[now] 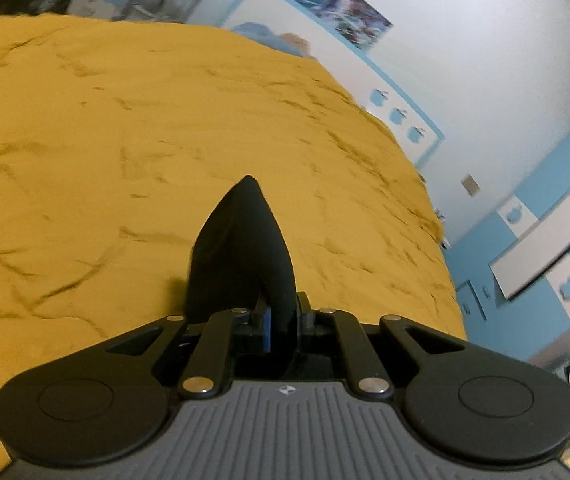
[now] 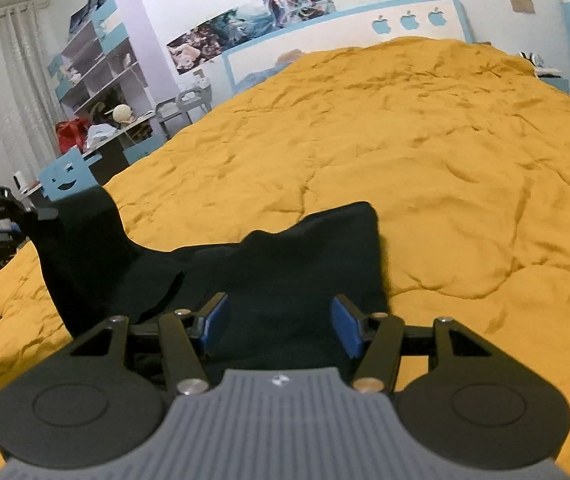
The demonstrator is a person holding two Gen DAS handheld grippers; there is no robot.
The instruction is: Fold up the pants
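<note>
One corner pinched, the other loose: the fold could skew.

The left gripper (image 1: 281,320) has its fingers pressed together on a raised peak of the black pants (image 2: 245,280), which stands up just ahead of them over the yellow bedspread (image 1: 125,140). The right gripper (image 2: 281,324) is spread, blue pads (image 2: 215,322) either side of the cloth lying between and beyond them without pressing it (so nothing is held there). If the left pulls on alone, I judge the cloth may drag, twist or bunch, and a thin pinch could slip.
</note>
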